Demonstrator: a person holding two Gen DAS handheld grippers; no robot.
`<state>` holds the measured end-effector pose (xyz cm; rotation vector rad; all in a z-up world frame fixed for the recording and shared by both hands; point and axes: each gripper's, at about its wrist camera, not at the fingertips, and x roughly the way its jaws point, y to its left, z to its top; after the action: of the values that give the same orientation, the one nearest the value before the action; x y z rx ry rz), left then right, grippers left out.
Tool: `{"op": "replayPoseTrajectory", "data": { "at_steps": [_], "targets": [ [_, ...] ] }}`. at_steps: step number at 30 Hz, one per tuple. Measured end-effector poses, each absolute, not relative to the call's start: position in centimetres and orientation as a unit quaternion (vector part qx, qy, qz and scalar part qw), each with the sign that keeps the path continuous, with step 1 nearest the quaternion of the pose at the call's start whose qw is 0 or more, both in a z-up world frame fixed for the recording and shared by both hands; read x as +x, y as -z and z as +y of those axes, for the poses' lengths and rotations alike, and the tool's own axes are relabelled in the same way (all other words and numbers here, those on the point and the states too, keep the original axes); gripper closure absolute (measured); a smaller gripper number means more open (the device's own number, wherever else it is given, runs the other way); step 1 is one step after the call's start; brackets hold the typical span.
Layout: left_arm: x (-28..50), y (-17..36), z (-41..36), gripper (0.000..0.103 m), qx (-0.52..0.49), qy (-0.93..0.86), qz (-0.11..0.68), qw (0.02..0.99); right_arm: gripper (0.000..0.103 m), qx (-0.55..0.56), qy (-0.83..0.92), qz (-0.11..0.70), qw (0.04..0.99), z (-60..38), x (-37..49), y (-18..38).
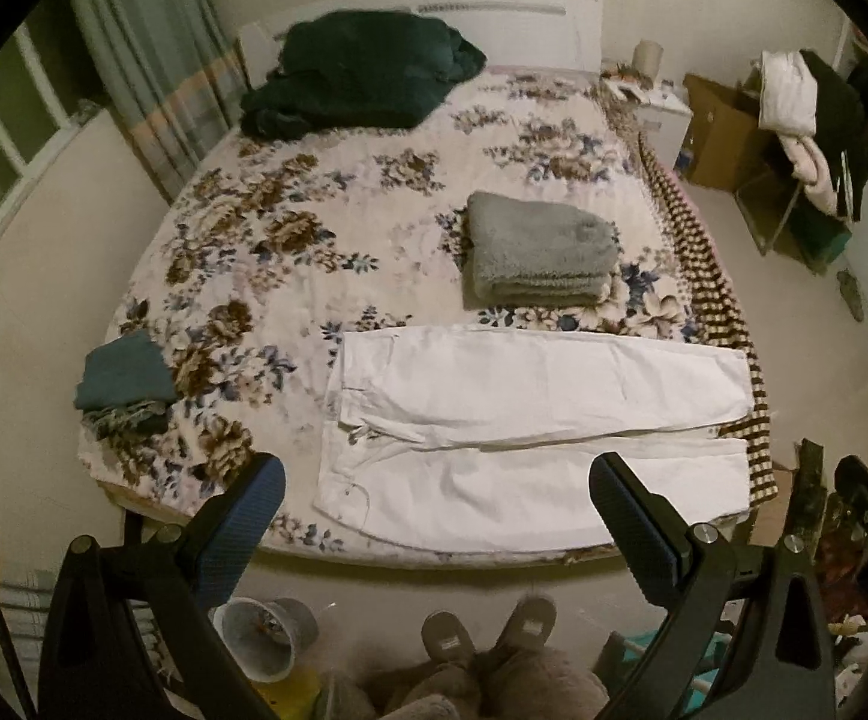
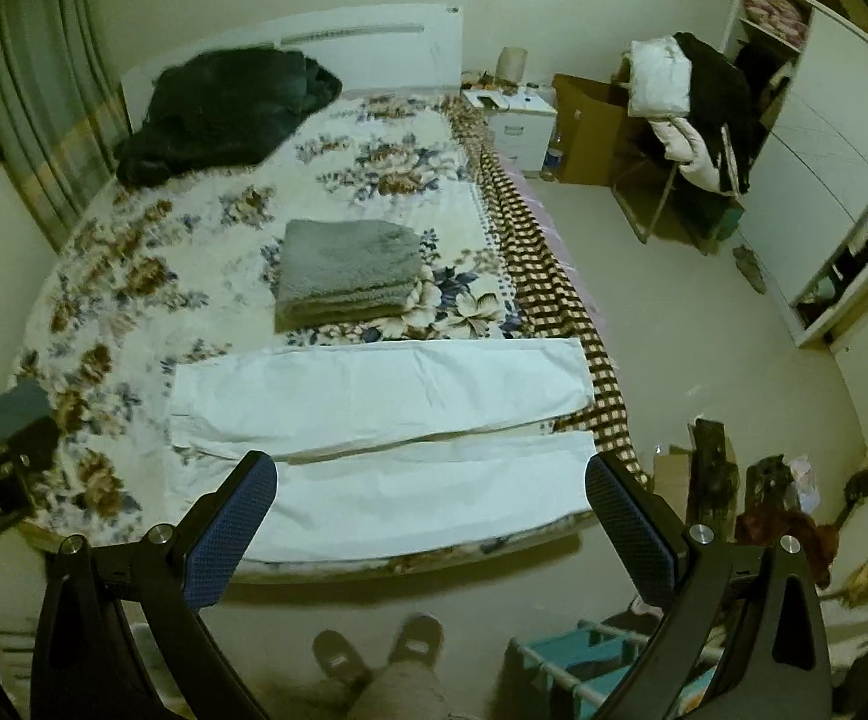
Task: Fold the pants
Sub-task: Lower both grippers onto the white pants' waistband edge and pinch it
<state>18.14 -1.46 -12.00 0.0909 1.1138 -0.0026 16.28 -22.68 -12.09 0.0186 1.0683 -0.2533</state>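
Both grippers hang above the foot of the bed (image 1: 212,252), fingers spread wide and holding nothing: the left gripper (image 1: 436,495) over the waist end of the pants (image 1: 529,420), the right gripper (image 2: 431,489) over the leg ends.

The white pants lie flat across the near edge of the floral bed, waist toward the left, the two legs side by side and running right until their cuffs reach the checked blanket (image 2: 553,300). A folded grey towel (image 2: 350,270) sits just beyond the far leg, apart from it.

The step in hand looks like the first fold, one leg laid over the other. To do it well, each gripper should probably pinch the near leg's outer edge, one at the waistband corner and one at the cuff, taking only that leg's layers. Lifting both ends together and carrying them level to the far edge should keep the seams lined up and the cloth smooth.
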Motion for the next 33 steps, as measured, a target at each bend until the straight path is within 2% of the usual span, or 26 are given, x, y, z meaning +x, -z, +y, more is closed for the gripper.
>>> {"op": "replayPoseTrajectory", "data": {
  "at_steps": [7, 16, 20, 27, 30, 33],
  "targets": [
    [26.8, 20.4, -4.8, 0.0, 0.067, -0.005, 0.565, 0.823, 0.0, -0.017, 0.106, 0.555, 0.825, -26.4, 28.2, 24.0],
    [38.8, 33.7, -8.8, 0.0, 0.103, -0.038, 0.604, 0.789, 0.0, -0.048, 0.068, 0.611, 0.787, -33.5, 44.7, 41.8],
    [42.7, 40.4, -10.9, 0.0, 0.148, -0.031, 0.616, 0.773, 0.0, -0.072, 0.066, 0.647, 0.757, -36.5, 48.7, 50.3],
    [47.9, 55.7, -15.6, 0.0, 0.249, 0.032, 0.676, 0.693, 0.0, -0.141, 0.019, 0.706, 0.693, -37.2, 53.7, 65.1],
    [48.9, 59.3, -16.5, 0.0, 0.279, 0.058, 0.686, 0.67, 0.0, -0.183, -0.007, 0.724, 0.664, -36.5, 55.1, 69.5],
    [49.6, 60.3, -16.9, 0.001, 0.281, 0.088, 0.678, 0.673, 0.0, -0.197, -0.034, 0.733, 0.65, -36.4, 56.5, 72.5]
  ]
}}
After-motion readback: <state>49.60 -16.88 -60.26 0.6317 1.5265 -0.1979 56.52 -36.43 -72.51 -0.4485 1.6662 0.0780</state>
